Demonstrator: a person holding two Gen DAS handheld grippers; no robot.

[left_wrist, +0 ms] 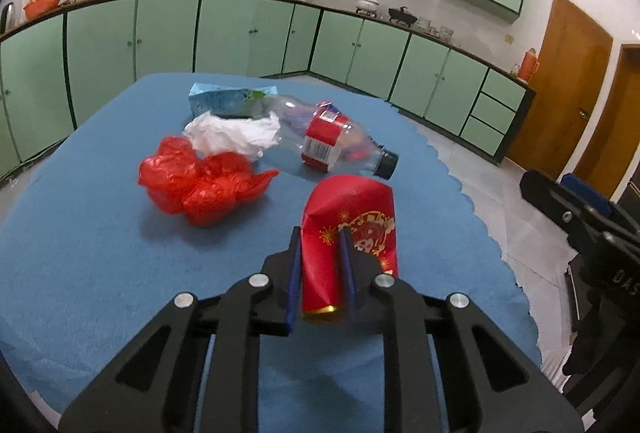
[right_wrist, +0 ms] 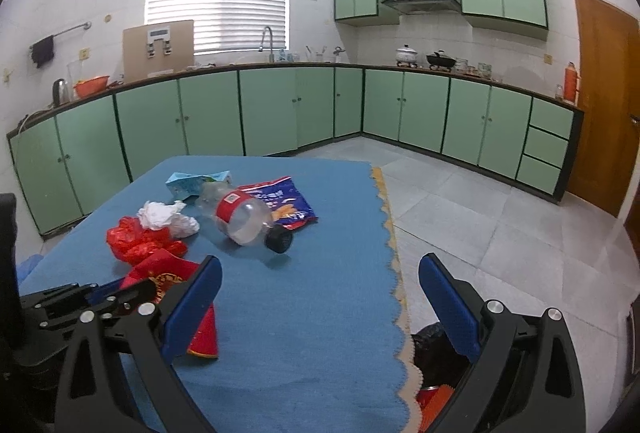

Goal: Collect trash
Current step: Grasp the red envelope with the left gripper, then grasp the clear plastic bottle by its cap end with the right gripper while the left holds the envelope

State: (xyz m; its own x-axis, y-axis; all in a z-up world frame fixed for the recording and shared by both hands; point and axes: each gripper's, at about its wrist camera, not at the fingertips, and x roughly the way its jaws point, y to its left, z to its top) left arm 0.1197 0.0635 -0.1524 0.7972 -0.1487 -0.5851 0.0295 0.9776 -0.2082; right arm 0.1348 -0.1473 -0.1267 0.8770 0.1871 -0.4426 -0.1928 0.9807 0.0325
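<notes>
trash lies scattered on the blue tablecloth (left_wrist: 80, 253): a crumpled red plastic bag (left_wrist: 200, 181), a wad of white tissue (left_wrist: 236, 133) touching its far side, a light blue carton (left_wrist: 224, 99) behind that, and a clear plastic bottle (left_wrist: 332, 137) with a red label and black cap on its side. in the right wrist view a blue snack wrapper (right_wrist: 288, 199) sits partly under the bottle. the left gripper (left_wrist: 320, 273) has its blue-padded fingers closed on a creased red paper packet (left_wrist: 352, 233) with gold print, nearest the camera. the right gripper (right_wrist: 320, 297) hangs over the table's scalloped right edge with its fingers spread wide and nothing between them. a dark bin (right_wrist: 436, 357) with something red inside shows below the edge. green cabinets (right_wrist: 280, 109) line the kitchen walls.
</notes>
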